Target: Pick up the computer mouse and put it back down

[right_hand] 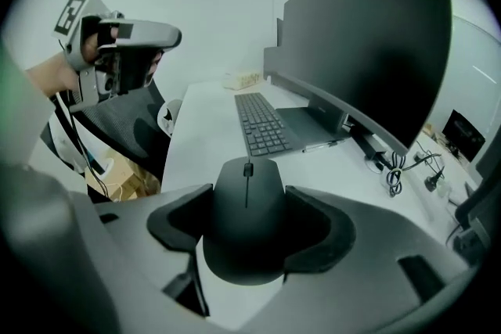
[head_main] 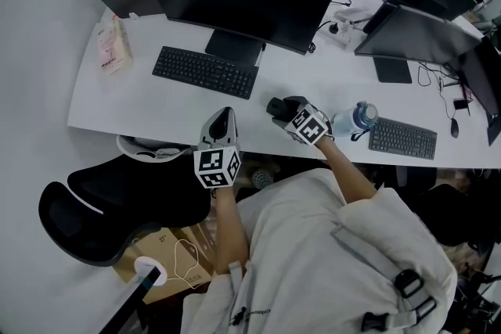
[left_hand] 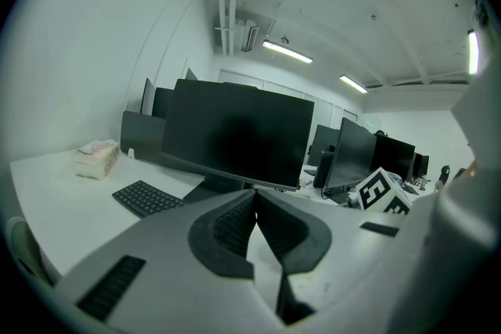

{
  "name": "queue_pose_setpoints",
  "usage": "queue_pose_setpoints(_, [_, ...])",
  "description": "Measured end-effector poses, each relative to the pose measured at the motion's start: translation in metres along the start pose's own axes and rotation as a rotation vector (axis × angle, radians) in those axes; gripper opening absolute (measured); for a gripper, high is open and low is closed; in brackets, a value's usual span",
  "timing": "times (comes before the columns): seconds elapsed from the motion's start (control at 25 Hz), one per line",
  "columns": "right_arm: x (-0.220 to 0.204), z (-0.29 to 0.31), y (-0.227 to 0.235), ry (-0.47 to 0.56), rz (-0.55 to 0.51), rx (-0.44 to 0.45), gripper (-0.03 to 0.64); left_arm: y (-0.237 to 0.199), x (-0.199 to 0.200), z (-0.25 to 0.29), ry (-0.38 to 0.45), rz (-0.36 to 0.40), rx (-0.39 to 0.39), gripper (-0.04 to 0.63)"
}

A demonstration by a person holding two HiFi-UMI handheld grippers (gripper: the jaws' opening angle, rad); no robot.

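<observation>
A black computer mouse sits between the jaws of my right gripper, with the dark pads pressed against both its sides. The mouse is lifted above the white desk. In the head view the right gripper holds the mouse over the desk's near edge, in front of the keyboard. My left gripper hovers at the desk edge to the left, shut with nothing in it. In its own view the left gripper has its pads meeting.
A large monitor stands behind the keyboard. A water bottle and a second keyboard lie to the right. A tissue pack is at far left. A black office chair stands below the desk edge.
</observation>
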State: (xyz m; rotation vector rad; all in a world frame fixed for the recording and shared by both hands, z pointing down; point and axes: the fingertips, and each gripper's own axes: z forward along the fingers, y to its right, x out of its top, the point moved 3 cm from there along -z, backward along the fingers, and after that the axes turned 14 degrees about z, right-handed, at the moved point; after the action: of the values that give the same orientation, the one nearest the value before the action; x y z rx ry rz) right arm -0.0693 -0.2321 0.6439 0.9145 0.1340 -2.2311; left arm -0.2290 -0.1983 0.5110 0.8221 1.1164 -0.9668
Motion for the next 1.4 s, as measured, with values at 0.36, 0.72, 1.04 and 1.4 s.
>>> queue_pose_setpoints(0.36, [0.042, -0.047, 0.000, 0.193, 0.043, -0.052, 0.298, 0.004, -0.004, 0.002, -0.009, -0.001, -0.004, 0.023])
queue_pose_setpoints(0.72, [0.066, -0.088, -0.001, 0.355, 0.118, -0.102, 0.298, 0.005, -0.002, 0.003, 0.000, 0.000, 0.006, 0.023])
queue_pose_setpoints(1.04, [0.079, -0.111, -0.008, 0.446, 0.156, -0.084, 0.298, 0.008, 0.007, 0.001, 0.036, 0.018, 0.003, 0.023])
queue_pose_setpoints(1.4, [0.088, -0.124, -0.010, 0.498, 0.178, -0.081, 0.298, 0.006, 0.008, -0.002, 0.037, 0.035, 0.023, 0.023])
